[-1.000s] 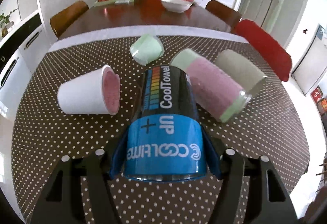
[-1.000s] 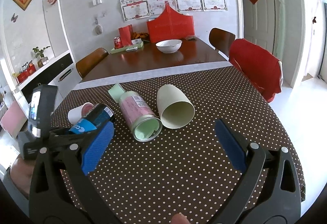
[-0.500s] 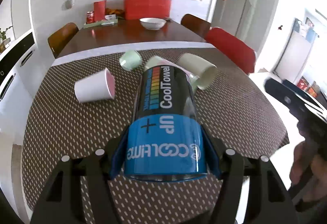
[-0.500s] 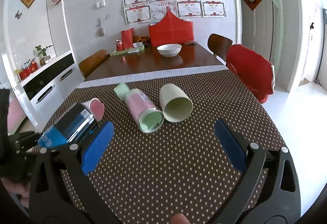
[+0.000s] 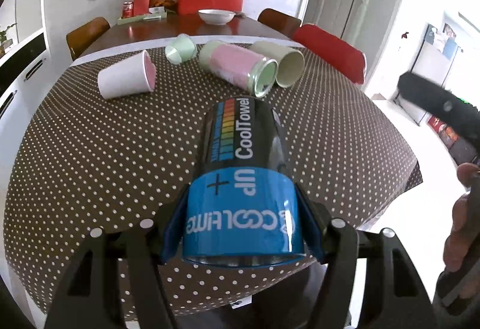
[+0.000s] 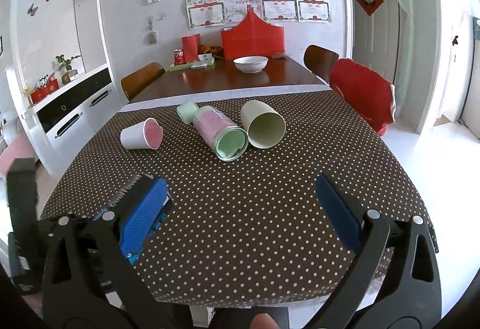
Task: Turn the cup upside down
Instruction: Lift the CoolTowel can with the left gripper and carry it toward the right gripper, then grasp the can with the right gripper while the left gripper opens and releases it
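Observation:
My left gripper [image 5: 241, 224] is shut on a black and blue "CoolTowel" cup [image 5: 243, 173], held on its side above the near part of the dotted table [image 5: 105, 149]. Part of that cup [image 6: 132, 194] shows in the right wrist view behind my right gripper's left finger. My right gripper [image 6: 240, 209] is open and empty over the table's near edge. Lying on their sides farther back are a white cup with pink inside [image 6: 141, 135], a small green cup [image 6: 186, 112], a pink and green jar [image 6: 220, 132] and a beige cup [image 6: 264, 125].
A wooden dining table [image 6: 228, 79] with a white bowl [image 6: 250, 63] stands behind. A red-covered chair [image 6: 361, 92] is at the right, a white cabinet [image 6: 69, 116] at the left. The dotted table's edge [image 6: 240, 299] is just below my right gripper.
My left gripper has pulled back toward the near edge and lifted with the CoolTowel cup; the other cups look farther away. My right gripper has drawn back and stays open.

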Motion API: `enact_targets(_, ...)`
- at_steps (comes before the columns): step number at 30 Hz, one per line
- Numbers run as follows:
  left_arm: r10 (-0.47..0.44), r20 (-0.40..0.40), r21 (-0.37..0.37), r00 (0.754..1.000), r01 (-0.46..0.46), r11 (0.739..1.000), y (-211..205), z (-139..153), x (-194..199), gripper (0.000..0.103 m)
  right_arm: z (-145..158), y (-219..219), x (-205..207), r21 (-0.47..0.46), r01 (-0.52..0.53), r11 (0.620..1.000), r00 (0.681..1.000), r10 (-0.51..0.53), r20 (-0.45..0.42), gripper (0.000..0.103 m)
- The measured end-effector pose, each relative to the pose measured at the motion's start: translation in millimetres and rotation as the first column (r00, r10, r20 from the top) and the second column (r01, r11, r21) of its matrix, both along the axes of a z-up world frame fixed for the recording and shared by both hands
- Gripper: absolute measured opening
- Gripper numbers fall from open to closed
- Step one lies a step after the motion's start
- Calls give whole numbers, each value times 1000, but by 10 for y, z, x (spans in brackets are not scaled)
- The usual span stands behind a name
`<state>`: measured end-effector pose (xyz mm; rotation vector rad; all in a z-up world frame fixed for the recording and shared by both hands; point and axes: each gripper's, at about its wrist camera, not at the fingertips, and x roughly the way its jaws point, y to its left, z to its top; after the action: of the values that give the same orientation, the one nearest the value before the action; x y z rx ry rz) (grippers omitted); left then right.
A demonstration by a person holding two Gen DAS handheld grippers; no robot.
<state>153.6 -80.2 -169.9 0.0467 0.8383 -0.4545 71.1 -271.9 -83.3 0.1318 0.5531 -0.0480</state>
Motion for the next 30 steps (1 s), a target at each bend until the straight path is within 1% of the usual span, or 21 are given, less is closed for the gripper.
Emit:
enact_targets(4, -3, -30, -6, 1000, 3, 1000, -3, -168, 2, 66, -46, 49, -64, -7, 1, 1000, 1000, -1, -5, 97)
enact_targets(6, 1, -26, -16, 1000, -1, 1000, -2, -217, 22, 66, -58, 48, -74, -4, 4, 1000, 1000, -4, -9, 97)
enact_targets(8, 7, -27, -4, 1000, -7, 1000, 1, -263, 48, 66, -52, 58, -80, -7, 6, 1000, 1000, -6, -8, 97)
enact_targets(9, 15, -25, 1, 1000, -15, 1000, 3, -260, 61, 68, -48, 63, -89, -11, 5, 1000, 1000, -5, -7, 97)
enact_targets(10, 36, -22, 13, 999, -36, 999, 14, -254, 70, 72, -42, 68, -96, -13, 4, 1000, 1000, -5, -7, 97)
enact_targets(13, 67, -22, 30, 998, -66, 997, 59, -233, 92, 76, -47, 70, -105, -9, 3, 1000, 1000, -3, -8, 97)
enact_targets(16, 71, 15, 86, 997, -72, 994, 45, -191, 64, 78, -62, 89, -118, -1, -4, 1000, 1000, 4, -13, 97)
enact_targets(18, 68, 34, 108, 997, -71, 992, 50, -175, 46, 78, -67, 99, -111, 6, -11, 1000, 1000, 11, -15, 97)
enact_targets(24, 80, 57, 101, 995, -85, 991, 110, -96, -31, 82, -29, 148, -105, 11, -21, 1000, 1000, 21, -12, 97)
enact_targets(27, 92, 73, 93, 993, -98, 991, 162, -25, -78, 82, -8, 169, -106, 17, -21, 1000, 1000, 21, -8, 97)
enact_targets(30, 114, 110, 93, 987, -124, 988, 237, 72, -145, 82, 17, 198, -108, 21, -26, 999, 1000, 26, -3, 97)
